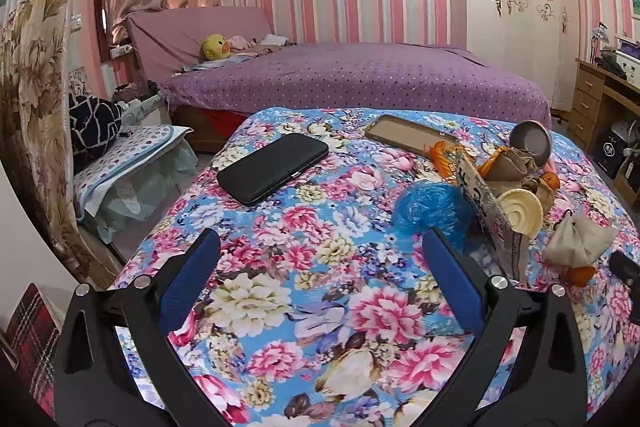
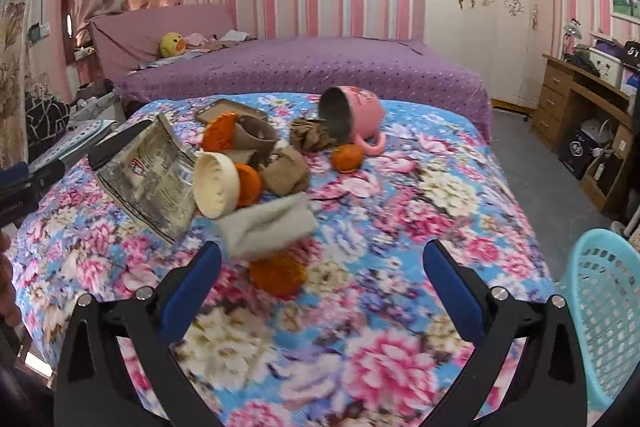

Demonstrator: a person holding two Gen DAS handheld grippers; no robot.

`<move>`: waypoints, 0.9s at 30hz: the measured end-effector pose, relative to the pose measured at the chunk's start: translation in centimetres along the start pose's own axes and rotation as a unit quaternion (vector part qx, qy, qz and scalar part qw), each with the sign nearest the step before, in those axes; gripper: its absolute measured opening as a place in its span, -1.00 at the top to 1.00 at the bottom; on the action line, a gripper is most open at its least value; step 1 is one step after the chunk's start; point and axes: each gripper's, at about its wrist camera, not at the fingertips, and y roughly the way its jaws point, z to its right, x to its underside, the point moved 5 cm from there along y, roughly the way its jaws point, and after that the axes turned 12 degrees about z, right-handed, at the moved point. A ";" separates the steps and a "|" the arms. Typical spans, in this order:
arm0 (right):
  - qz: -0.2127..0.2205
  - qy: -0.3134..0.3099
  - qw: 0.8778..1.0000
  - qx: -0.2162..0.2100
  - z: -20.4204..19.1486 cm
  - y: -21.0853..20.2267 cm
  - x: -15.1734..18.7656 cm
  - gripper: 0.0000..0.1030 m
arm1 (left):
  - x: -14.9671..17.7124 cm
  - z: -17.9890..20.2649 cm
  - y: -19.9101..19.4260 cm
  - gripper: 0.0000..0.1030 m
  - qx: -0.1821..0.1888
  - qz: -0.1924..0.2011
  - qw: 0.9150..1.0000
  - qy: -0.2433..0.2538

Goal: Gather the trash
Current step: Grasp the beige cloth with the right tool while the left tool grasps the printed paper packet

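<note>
With both hand-held grippers wide open and empty, we should ease the right hand-held gripper (image 2: 320, 283) squarely around the crumpled tissue (image 2: 266, 227) at twelve o'clock, clear of the orange peel (image 2: 278, 273) beneath it.

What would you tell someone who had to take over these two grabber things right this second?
Left gripper: open, holding nothing, hovering over the flowered tablecloth.
Right gripper: open, holding nothing, with the white crumpled wrapper and an orange peel just ahead of its fingers.
Trash pile on the table: silver printed bag, cream lid, brown paper wads, more peels, blue plastic bag.
The tipped pink mug and black phone are probably not trash.
Turquoise basket stands off the table's right edge.
Done: nothing visibly collected. Left: everything.
</note>
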 end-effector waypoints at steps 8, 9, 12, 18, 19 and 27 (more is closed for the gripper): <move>-0.038 0.021 0.998 -0.039 -1.6 3.5 0.3 -0.01 | 0.0 0.4 0.0 -0.90 0.001 -0.001 1.000 -0.003; -0.039 0.019 0.998 -0.044 -1.8 3.7 0.4 0.24 | 0.0 0.4 0.0 -0.90 0.000 -0.002 1.000 -0.004; -0.036 0.013 0.998 -0.055 -2.2 3.9 0.3 0.63 | 0.0 0.8 0.0 -0.90 0.008 -0.006 1.000 -0.010; 0.004 0.030 0.998 -0.054 -0.4 2.1 -1.1 0.84 | -0.3 1.9 -0.3 -0.90 0.022 -0.002 1.000 -0.019; 0.010 0.032 0.998 -0.051 0.0 1.7 -1.3 0.84 | -0.3 2.1 -0.3 -0.90 0.025 -0.002 1.000 -0.019; 0.034 0.040 0.998 -0.022 4.0 -0.8 -1.7 0.84 | -0.1 5.5 -0.3 -0.89 0.056 -0.013 0.998 -0.024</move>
